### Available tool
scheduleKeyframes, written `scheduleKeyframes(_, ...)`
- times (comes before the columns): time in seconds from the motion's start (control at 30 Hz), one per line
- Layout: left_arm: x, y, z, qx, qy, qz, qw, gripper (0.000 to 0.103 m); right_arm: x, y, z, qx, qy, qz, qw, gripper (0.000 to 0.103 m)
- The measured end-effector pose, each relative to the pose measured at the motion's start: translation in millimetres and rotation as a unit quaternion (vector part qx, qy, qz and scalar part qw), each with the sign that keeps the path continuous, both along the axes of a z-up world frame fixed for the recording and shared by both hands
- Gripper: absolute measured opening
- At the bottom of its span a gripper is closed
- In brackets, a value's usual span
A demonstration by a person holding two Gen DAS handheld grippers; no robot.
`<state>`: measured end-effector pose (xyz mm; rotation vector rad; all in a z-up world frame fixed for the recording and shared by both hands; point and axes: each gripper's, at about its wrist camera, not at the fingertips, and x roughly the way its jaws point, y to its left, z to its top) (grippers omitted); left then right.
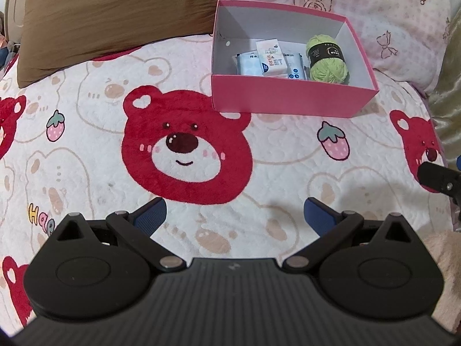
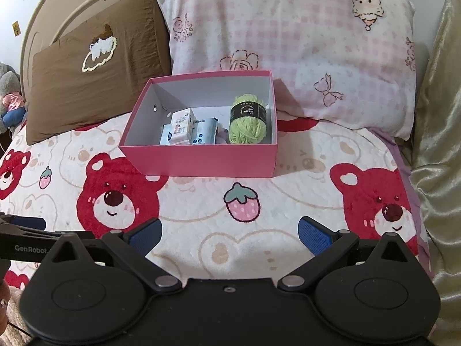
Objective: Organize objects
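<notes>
Blue-padded, our left gripper (image 1: pixel 234 216) and right gripper (image 2: pixel 229 235) hover wide apart and empty over the bed (image 2: pixel 259 245). Beyond, the box (image 2: pixel 201 160) already holds yarn (image 2: pixel 247 124) and packets (image 2: pixel 187 128), probably gathered there for tidiness, against the pillows (image 2: pixel 288 43).

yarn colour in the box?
Light green yarn with a black label; clearest in the right wrist view.

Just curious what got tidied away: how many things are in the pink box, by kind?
Green yarn ball: 1
Small tissue or wipe packets: 3 visible, partly stacked
Total in the pink box: 4 visible
</notes>
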<state>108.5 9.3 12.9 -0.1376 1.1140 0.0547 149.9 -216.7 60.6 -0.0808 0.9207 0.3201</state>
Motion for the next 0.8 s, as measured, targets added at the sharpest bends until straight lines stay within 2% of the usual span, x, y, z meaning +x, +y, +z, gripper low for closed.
scheduleKeyframes(0.8, -6.8, 3.9, 6.0, -0.006, -0.002, 0.003, 1.0000, 0.103, -2.9, 1.1, 2.0, 0.003, -0.004, 0.010, 1.000, 0.102)
